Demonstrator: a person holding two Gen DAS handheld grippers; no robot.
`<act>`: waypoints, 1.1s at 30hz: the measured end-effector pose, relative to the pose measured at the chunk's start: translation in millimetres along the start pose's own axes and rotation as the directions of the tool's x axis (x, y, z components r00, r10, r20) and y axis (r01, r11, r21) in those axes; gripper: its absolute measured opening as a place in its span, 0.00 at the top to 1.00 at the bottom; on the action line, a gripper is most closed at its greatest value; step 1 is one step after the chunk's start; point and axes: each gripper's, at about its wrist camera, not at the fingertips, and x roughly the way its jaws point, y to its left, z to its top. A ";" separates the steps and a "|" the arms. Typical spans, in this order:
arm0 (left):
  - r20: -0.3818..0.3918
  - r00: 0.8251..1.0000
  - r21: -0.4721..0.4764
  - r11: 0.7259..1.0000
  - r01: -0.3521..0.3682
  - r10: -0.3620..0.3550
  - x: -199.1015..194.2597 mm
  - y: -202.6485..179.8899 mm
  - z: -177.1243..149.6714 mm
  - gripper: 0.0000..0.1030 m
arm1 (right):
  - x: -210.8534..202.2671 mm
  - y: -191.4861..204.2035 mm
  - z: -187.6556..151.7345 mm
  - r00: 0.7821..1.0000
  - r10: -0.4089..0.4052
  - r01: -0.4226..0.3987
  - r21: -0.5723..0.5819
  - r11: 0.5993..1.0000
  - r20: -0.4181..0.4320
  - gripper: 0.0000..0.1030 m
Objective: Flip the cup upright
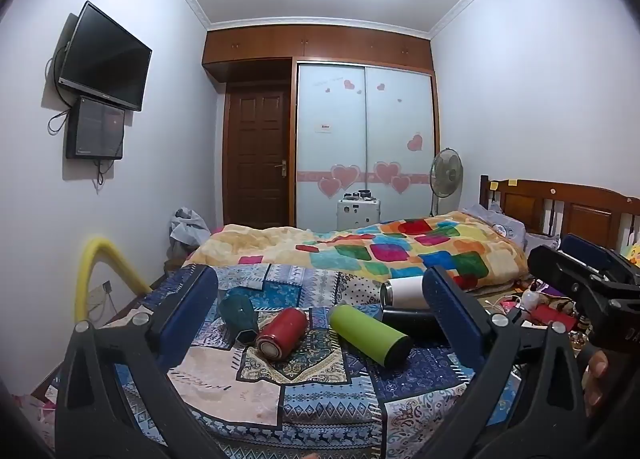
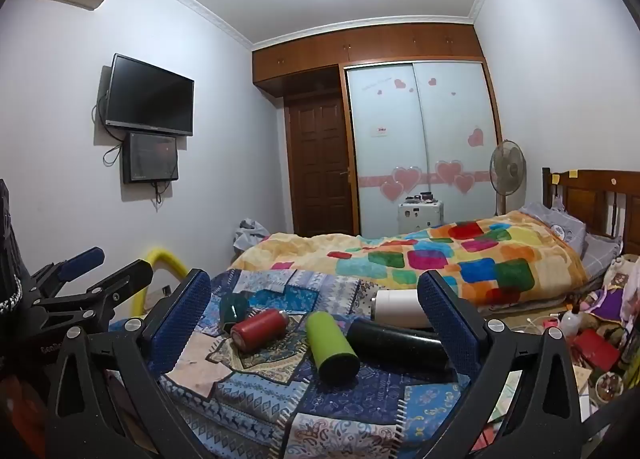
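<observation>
five cups lay on their sides on the patchwork blanket (image 1: 224,383), green cup (image 1: 370,335) out ahead between the left gripper (image 1: 320,313) jaws, right gripper (image 2: 314,309) jaws wide apart too, both empty

The left gripper (image 1: 320,315) had two black plastic arms, each cut with a triangular slot and tipped with a blue pad (image 1: 456,319) of fine dotted texture. Round silver screws (image 1: 82,326) marked the joints. The right gripper (image 2: 314,315) was built alike, with black arms, blue textured pads (image 2: 182,313) and silver screws (image 2: 495,325). White lettering, partly cut off, showed on the black bodies. A bare finger (image 1: 597,379) showed beside the right one's handle.
</observation>
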 end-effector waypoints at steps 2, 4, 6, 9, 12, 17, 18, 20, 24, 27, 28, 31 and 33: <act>0.002 1.000 -0.001 1.000 -0.004 0.004 -0.4 -0.5 -0.2 0.00 | 0.1 0.2 -0.2 1.000 0.000 0.000 0.001 1.000 0.000 0.00; 0.007 1.000 -0.010 1.000 0.003 -0.003 -1.7 0.8 -0.5 0.00 | -0.1 0.2 -0.3 1.000 -0.001 0.001 0.003 1.000 0.002 0.00; 0.004 1.000 -0.009 1.000 0.000 0.000 -2.8 1.3 -0.7 0.00 | 0.0 0.1 -0.4 1.000 0.000 0.000 0.004 1.000 0.002 0.00; 0.000 1.000 -0.013 1.000 -0.001 0.001 -5.2 2.9 -0.9 0.00 | -0.4 0.1 -0.8 1.000 0.001 -0.001 0.004 1.000 0.001 0.00; -0.002 1.000 -0.013 1.000 0.006 -0.006 1.5 1.5 -0.8 0.00 | 1.1 0.3 -0.1 1.000 0.001 -0.001 0.004 1.000 0.001 0.00; -0.004 1.000 -0.015 1.000 0.008 -0.008 2.6 4.5 -0.8 0.00 | 0.3 0.2 -0.4 1.000 0.002 -0.002 0.003 1.000 0.001 0.00; -0.003 1.000 -0.016 1.000 0.009 -0.009 2.5 4.2 -1.2 0.00 | 0.6 0.2 -0.6 1.000 0.001 -0.001 0.003 1.000 0.001 0.00; -0.002 1.000 -0.014 1.000 0.011 -0.011 0.9 0.6 -4.9 0.00 | 1.6 0.0 -0.8 1.000 0.000 0.000 0.001 1.000 0.002 0.00; 0.004 1.000 -0.011 1.000 0.015 -0.015 -0.6 -0.4 -4.6 0.00 | -3.1 -1.3 -1.3 1.000 -0.001 0.001 0.001 1.000 0.003 0.00; 0.010 1.000 -0.005 1.000 0.015 -0.014 -2.0 -2.7 -3.5 0.00 | -3.3 0.1 0.3 1.000 -0.003 0.003 0.001 1.000 0.005 0.00; 0.010 1.000 -0.003 1.000 0.015 -0.015 -2.2 -3.3 -2.4 0.00 | -3.3 0.1 0.4 1.000 -0.003 0.003 0.002 1.000 0.005 0.00; 0.011 1.000 -0.003 1.000 0.016 -0.016 -2.9 -4.5 -1.7 0.00 | -3.8 0.2 0.2 1.000 -0.002 0.002 0.000 1.000 0.006 0.00; 0.008 1.000 -0.004 1.000 0.017 -0.017 -2.7 -5.5 -0.8 0.00 | -4.0 0.0 0.2 1.000 -0.002 0.002 0.000 1.000 0.006 0.00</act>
